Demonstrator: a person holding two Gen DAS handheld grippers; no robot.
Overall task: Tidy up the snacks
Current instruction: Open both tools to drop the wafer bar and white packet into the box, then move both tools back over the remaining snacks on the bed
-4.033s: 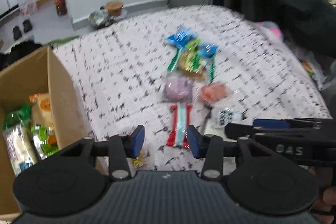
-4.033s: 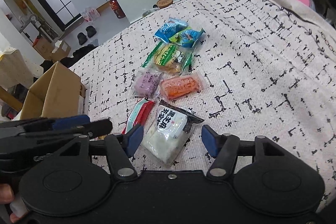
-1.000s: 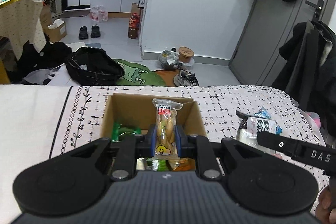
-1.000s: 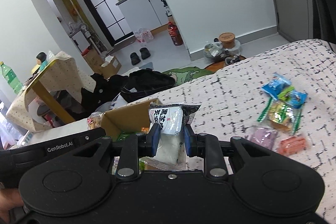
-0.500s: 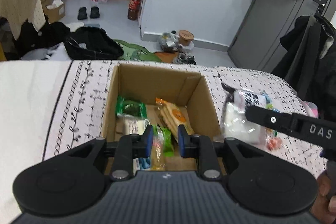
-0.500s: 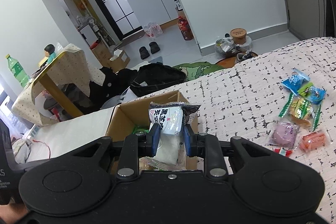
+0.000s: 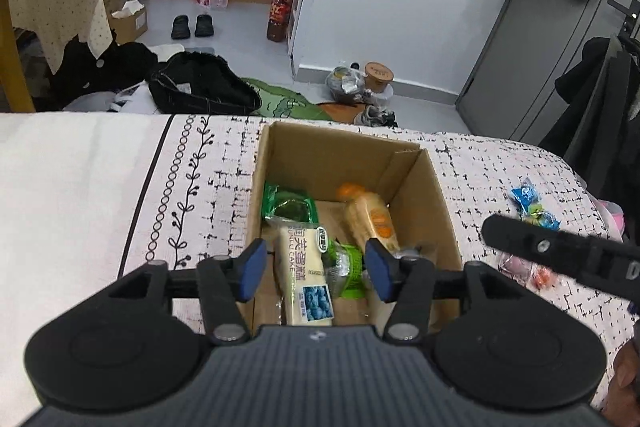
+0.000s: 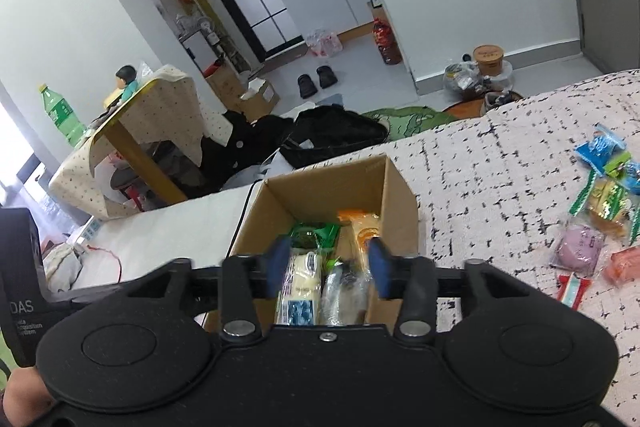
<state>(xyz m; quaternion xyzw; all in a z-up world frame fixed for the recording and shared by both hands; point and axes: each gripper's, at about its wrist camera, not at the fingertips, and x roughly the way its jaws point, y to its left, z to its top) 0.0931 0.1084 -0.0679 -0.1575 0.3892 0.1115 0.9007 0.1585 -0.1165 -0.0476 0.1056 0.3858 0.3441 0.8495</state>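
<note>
Both grippers have let go since half a second ago: the left gripper, which was pinching a clear-wrapped biscuit stick, and the right gripper, which was pinching a white rice-cake packet, have both just been opening their jaws and now hang released above the cardboard box. Nothing is pressed between the blue pads of either one; packets in the box merely show through the gaps. In the left wrist view the box stands open on the black-and-white patterned bedspread, and inside it lie a pale yellow cake bar with a blueberry picture, a green wrapped snack at the far left corner, an orange-printed biscuit pack leaning along the right side, and a bright green wrapper between the cake bar and the biscuit pack. In the right wrist view a crumpled clear packet lies blurred beside the cake bar, just under the right pad; whether it has settled I cannot tell. Well apart from the box, on the bedspread to the right, the unsorted snacks remain: a blue packet, a green-striped pack, a purple round cake, an orange packet and a red-and-white bar. The right gripper's black body crosses the right edge of the left view.
</note>
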